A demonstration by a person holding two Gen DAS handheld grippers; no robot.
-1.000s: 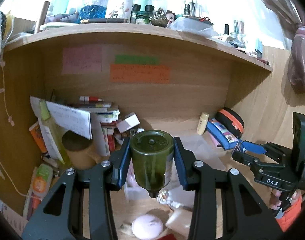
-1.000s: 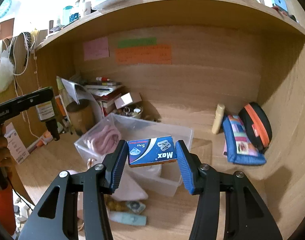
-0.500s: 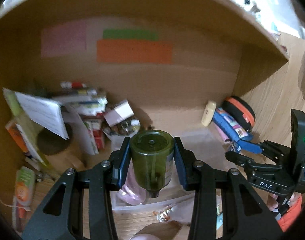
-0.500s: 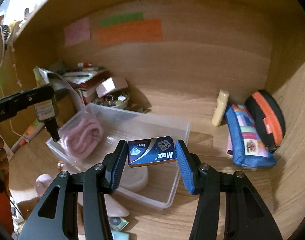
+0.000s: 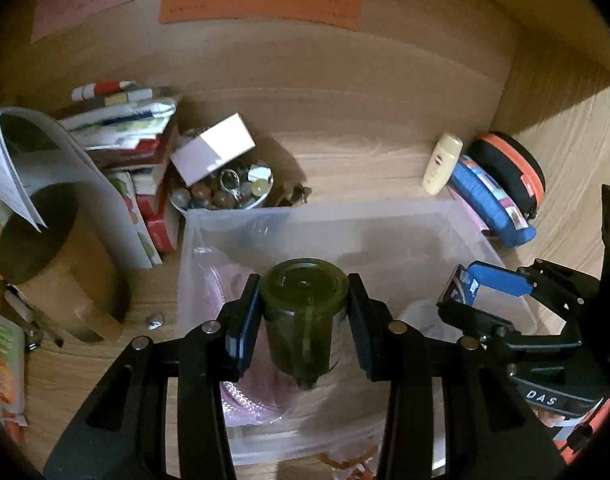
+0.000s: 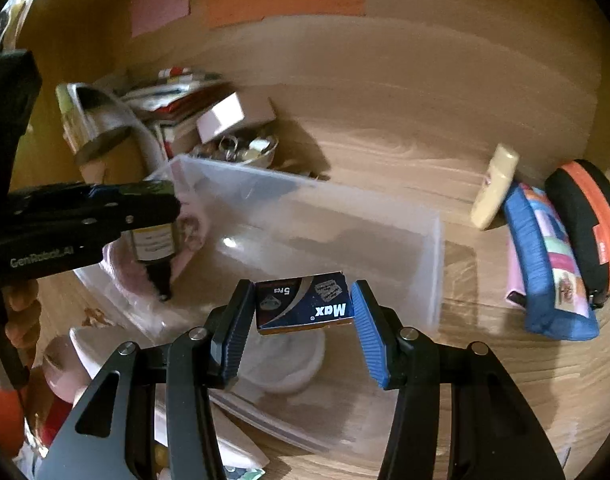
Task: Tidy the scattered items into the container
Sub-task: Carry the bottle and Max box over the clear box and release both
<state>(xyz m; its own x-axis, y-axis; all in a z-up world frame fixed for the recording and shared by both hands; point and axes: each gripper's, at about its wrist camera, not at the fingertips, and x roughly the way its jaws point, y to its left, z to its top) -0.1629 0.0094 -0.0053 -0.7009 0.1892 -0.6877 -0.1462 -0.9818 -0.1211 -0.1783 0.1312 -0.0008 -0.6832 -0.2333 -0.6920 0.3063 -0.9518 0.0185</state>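
Observation:
My left gripper (image 5: 303, 320) is shut on a dark green bottle (image 5: 303, 312) and holds it over the left part of the clear plastic bin (image 5: 325, 220). A pink coiled item (image 5: 241, 280) lies in the bin below it. My right gripper (image 6: 303, 312) holds a blue "Max" razor-blade box (image 6: 305, 304) over the bin's near edge (image 6: 435, 264); the right pad stands slightly off the box. The right gripper also shows in the left wrist view (image 5: 489, 292), and the left gripper with the bottle shows in the right wrist view (image 6: 153, 236).
A bowl of beads and rings (image 5: 225, 190), a white box (image 5: 213, 146) and stacked books (image 5: 125, 128) stand behind the bin at left. A brown tube (image 5: 53, 260) stands left. A cream tube (image 5: 441, 164), blue pouch (image 5: 489, 208) and orange-black case (image 5: 513, 168) lie right. Loose items (image 6: 65, 368) lie in front.
Both grippers have moved forward and down, tilting over the bin. The bottle now hangs above the pink item, and the blade box is over the bin's near edge.

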